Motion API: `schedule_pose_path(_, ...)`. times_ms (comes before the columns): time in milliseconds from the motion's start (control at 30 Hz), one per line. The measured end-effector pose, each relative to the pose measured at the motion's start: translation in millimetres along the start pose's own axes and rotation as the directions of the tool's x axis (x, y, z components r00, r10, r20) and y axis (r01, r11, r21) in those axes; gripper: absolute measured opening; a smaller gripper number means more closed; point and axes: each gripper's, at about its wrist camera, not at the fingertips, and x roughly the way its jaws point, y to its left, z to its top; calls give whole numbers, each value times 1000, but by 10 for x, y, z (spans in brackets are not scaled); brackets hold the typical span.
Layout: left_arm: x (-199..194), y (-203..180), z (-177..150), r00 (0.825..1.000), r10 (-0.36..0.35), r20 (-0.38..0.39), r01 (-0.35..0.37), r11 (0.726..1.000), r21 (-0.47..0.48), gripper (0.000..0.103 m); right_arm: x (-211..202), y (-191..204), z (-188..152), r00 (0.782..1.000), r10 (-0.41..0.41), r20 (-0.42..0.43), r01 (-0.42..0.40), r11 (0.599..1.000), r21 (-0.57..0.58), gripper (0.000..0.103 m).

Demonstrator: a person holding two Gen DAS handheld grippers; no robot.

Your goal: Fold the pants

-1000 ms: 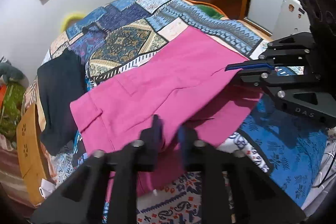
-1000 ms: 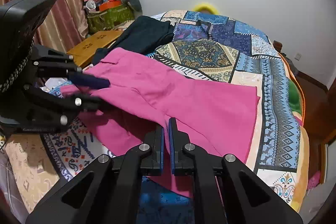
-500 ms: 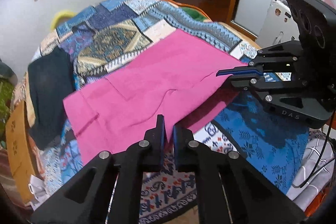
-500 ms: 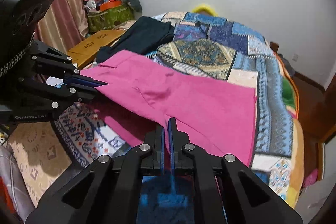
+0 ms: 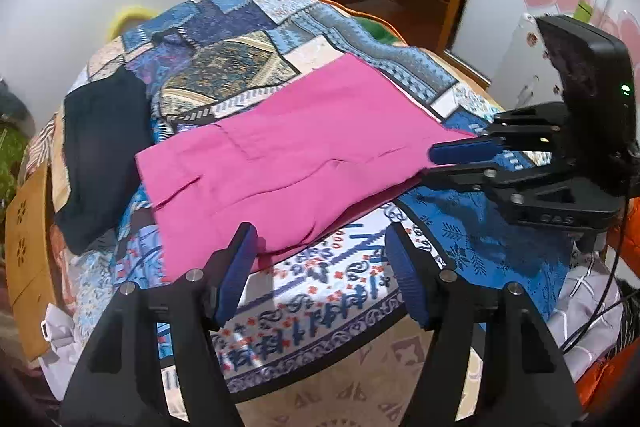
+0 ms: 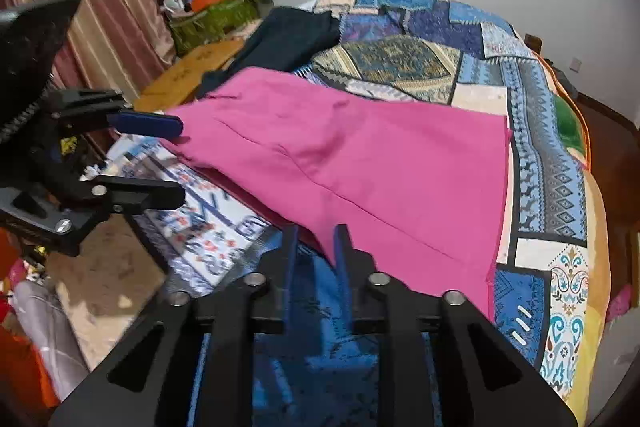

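1. While lying folded on bed [image 5: 360, 31], pants [image 5: 288, 163] overhang near edge slightly; fold could slip toward floor if dragged.
2. Left gripper [image 5: 320, 259]: wide apart, holding nothing, just short of pants' near hem.
3. Right gripper [image 6: 314, 247]: narrow gap, pink corner between fingers; grip or mere contact cannot tell. Snag on withdrawal would pull fold open.
4. Dark garment [image 5: 100, 147] beside waistband; bedspread beyond pants open for next fold.

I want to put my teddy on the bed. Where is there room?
Room: the patchwork quilt beyond the pink pants, toward the wall, and the strip along the pants' hem side. Crowded: the dark clothes by the pants' waist, and the near edge, where both grippers, left and right, are.
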Motion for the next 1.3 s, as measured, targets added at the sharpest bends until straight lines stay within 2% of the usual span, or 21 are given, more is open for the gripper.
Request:
schedule_pose_path(233,-206,392,218,996,3,89,12,986,-167,67,-113,92,196,996,12,89,-15,999,33,37)
schedule_pose_path(300,-200,490,282,995,13,102,8,979,-205,67,-68,85,264,995,11,99,-17,998,59,37)
schedule_pose_path(400,-93,619,349,996,19,92,5,967,-255,67,49,46,349,995,19,103,-30,993,112,37)
schedule_pose_path(567,216,757,303,999,-26,20,31,944,-329,67,285,-17,388,998,28,50,-37,983,178,37)
schedule_pose_path(633,347,757,239,999,-31,-21,23,945,-327,67,390,-40,365,999,36,12,-38,981,191,38)
schedule_pose_path(733,482,744,122,997,13,-71,-33,957,-290,67,549,-95,290,997,60,-53,-48,977,207,43)
schedule_pose_path(800,480,732,55,996,59,-69,-74,967,-245,68,547,-139,221,997,65,-44,-54,975,214,45)
schedule_pose_path(933,401,778,-45,994,91,-62,-102,969,-223,70,485,-241,95,999,24,-47,-13,977,213,45)
schedule_pose_path(1067,378,879,-116,995,73,-63,-86,965,-248,73,426,-416,-27,997,-9,-71,26,969,247,45)
schedule_pose_path(1300,319,868,-175,995,92,-46,-101,964,-247,75,254,-656,-227,990,-95,-104,120,953,278,45)
